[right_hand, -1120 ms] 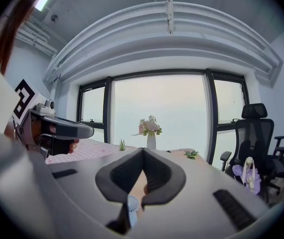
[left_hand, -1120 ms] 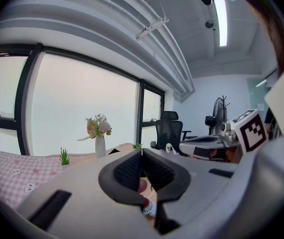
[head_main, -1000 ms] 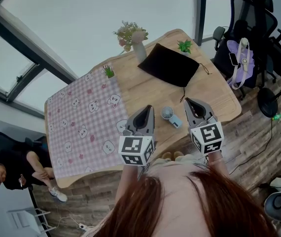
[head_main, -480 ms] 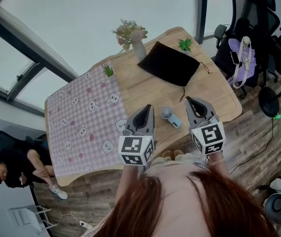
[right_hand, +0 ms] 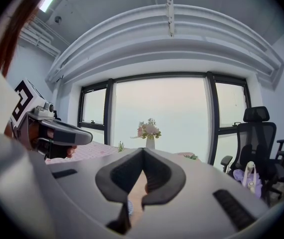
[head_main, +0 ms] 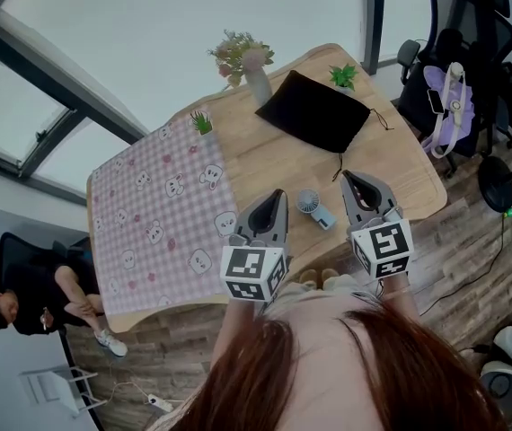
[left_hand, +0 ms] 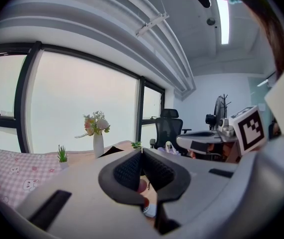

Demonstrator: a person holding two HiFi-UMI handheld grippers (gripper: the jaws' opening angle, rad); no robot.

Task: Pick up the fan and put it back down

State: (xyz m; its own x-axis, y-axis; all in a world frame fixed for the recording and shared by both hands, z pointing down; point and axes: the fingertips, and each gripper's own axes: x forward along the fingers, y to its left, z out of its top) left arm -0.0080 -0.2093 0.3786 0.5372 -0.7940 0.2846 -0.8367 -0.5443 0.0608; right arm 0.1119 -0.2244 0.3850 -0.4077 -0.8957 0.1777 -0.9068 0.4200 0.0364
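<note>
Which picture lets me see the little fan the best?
The head view. There the whole fan lies on the wooden table, round head and handle both clear. In both gripper views, only a small pale bit, likely the fan, peeks out below the closed fingers.

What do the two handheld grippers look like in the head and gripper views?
The left gripper and right gripper match. Each is a grey, wedge-shaped shell tapering to a point, with dark ribbed pads lining the fingers. Each carries a white cube with black square markers at its rear. No cables show.
</note>
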